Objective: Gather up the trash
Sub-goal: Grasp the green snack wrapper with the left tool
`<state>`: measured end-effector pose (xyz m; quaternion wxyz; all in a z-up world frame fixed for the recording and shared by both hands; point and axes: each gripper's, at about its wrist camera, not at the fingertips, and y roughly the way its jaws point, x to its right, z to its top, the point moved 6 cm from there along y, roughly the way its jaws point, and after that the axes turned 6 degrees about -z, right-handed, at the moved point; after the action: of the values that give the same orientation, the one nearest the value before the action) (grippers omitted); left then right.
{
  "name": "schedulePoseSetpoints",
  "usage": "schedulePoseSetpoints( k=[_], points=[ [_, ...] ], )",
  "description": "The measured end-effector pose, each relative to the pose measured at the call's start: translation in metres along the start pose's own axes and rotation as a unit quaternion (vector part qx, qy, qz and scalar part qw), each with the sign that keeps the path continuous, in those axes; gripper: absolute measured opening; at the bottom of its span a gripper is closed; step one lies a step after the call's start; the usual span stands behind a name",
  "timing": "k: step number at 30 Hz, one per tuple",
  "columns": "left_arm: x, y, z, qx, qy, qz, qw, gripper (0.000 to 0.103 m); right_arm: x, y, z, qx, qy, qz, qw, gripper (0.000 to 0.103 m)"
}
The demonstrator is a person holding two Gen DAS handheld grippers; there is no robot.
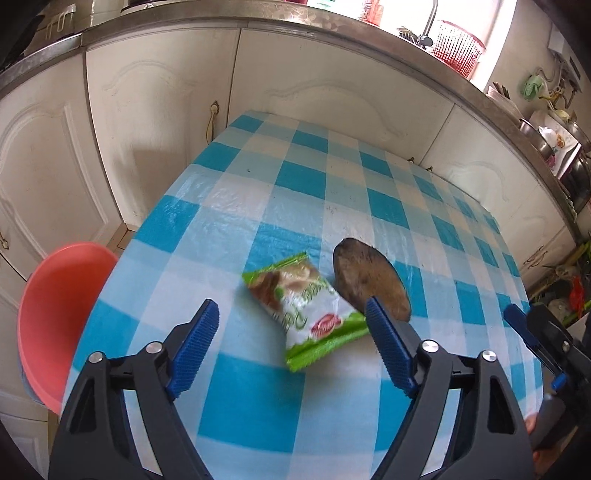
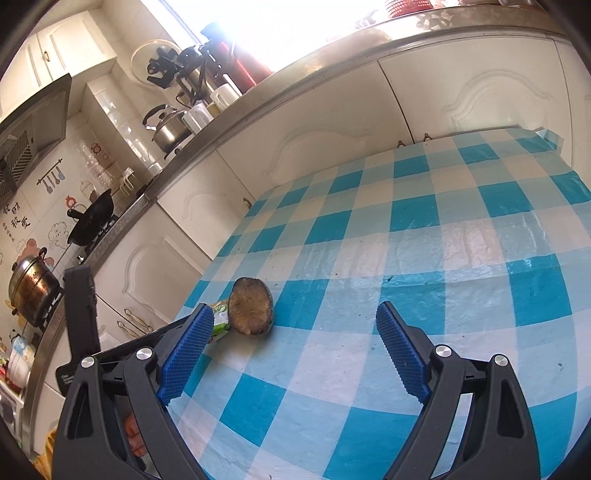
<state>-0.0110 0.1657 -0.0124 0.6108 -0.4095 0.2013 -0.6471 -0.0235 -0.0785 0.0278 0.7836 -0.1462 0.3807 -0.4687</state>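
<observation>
Glossy plastic snack wrapper (image 1: 308, 312), shiny wrinkled plastic tablecloth (image 1: 236, 206), matt rough brown peel (image 1: 369, 282), ribbed blue gripper pads (image 1: 195, 341)

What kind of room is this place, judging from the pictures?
Most likely a home kitchen: a wok and kettle on the counter, a sink faucet, and a table with checkered tablecloth.

One snack wrapper (image 1: 307, 309), one brown peel (image 1: 369, 282), one pink bowl (image 1: 55, 314), one checked table (image 1: 332, 192), two grippers (image 1: 291, 319) (image 2: 295, 325).
</observation>
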Motion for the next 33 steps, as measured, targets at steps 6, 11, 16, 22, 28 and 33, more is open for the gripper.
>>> schedulePoseSetpoints(
  k=[6, 11, 16, 22, 28, 33],
  points=[
    [0.006, 0.023, 0.008, -0.01, 0.003, 0.007, 0.9999, 0.071, 0.008, -0.004, 0.005, 0.003, 0.009, 0.01, 1.0, 0.089],
    [0.013, 0.024, 0.012, 0.001, 0.011, -0.011, 0.9999, 0.061, 0.017, -0.007, 0.008, 0.005, 0.022, 0.016, 1.0, 0.089],
    [0.019, 0.029, 0.011, -0.005, -0.009, -0.042, 0.9991, 0.057, 0.027, -0.008, 0.01, 0.006, 0.039, 0.018, 0.999, 0.089],
    [0.054, 0.036, -0.005, -0.021, 0.016, -0.076, 0.9968, 0.057, 0.032, -0.011, 0.012, 0.009, 0.046, 0.019, 0.999, 0.089],
    [0.112, 0.045, -0.027, -0.048, 0.079, -0.123, 0.9881, 0.057, 0.037, -0.012, 0.014, 0.01, 0.044, 0.011, 0.999, 0.089],
    [0.125, 0.044, -0.036, -0.052, 0.131, -0.106, 0.9844, 0.068, 0.043, -0.012, 0.012, 0.004, 0.038, -0.007, 0.999, 0.089]
  ],
)
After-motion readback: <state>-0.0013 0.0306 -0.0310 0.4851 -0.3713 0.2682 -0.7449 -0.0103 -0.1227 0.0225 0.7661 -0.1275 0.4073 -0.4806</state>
